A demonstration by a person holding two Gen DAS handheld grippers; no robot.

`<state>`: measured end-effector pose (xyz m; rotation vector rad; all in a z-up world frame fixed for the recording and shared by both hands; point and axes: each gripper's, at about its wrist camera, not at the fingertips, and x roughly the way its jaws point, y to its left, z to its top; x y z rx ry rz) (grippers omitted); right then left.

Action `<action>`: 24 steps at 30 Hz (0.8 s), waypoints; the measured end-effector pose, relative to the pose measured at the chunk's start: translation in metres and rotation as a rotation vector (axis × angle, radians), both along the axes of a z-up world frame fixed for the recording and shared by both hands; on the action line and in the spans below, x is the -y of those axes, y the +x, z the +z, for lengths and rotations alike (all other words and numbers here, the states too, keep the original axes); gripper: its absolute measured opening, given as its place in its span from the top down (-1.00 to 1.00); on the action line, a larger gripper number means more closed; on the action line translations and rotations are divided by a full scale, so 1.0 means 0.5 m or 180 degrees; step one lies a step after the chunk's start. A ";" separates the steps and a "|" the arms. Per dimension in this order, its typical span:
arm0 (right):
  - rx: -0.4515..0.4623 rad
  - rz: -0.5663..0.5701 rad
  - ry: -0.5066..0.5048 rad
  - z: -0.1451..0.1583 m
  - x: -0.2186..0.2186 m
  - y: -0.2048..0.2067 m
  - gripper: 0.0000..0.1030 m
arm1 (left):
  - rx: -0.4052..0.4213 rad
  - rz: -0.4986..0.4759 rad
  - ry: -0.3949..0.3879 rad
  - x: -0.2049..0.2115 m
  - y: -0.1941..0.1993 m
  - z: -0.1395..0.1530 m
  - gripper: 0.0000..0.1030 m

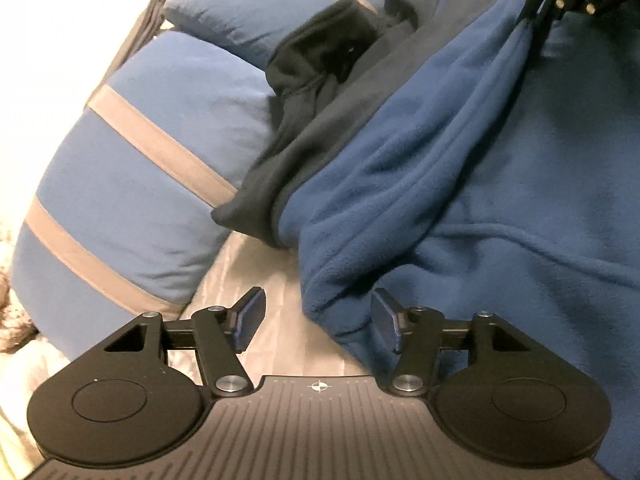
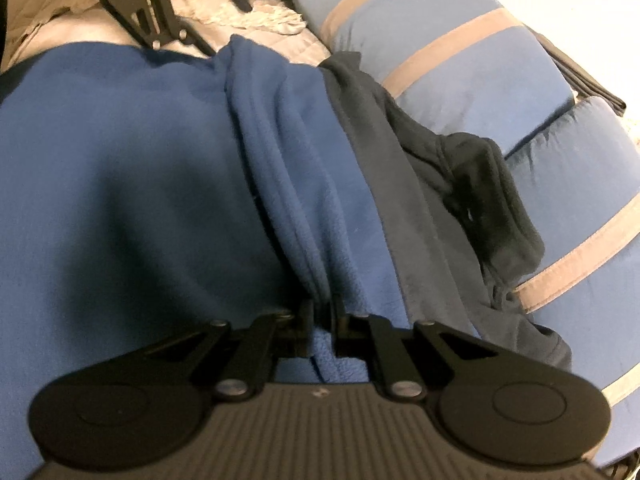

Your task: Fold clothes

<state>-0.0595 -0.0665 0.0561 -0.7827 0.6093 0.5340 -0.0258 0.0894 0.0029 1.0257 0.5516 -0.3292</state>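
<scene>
Fleece (image 1: 460, 184), blue w/ dark lining, lay across bed beside striped pillows (image 1: 132, 184). Right gripper (image 2: 322, 312) was clamped on a bunched fold; left gripper (image 1: 318, 322) was spread, empty, just off hem. Advice: regrip hem w/ left, keep edge taut, fold evenly.

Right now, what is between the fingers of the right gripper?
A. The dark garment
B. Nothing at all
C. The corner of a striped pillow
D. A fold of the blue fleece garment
D: in the right wrist view, the right gripper is closed on a bunched fold of the blue fleece garment, which runs up from between its fingers.
</scene>
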 end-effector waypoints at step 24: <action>-0.0101 0.0211 0.0035 -0.010 -0.073 -0.020 0.86 | -0.0172 0.0443 -0.0634 -0.071 0.093 -0.018 0.75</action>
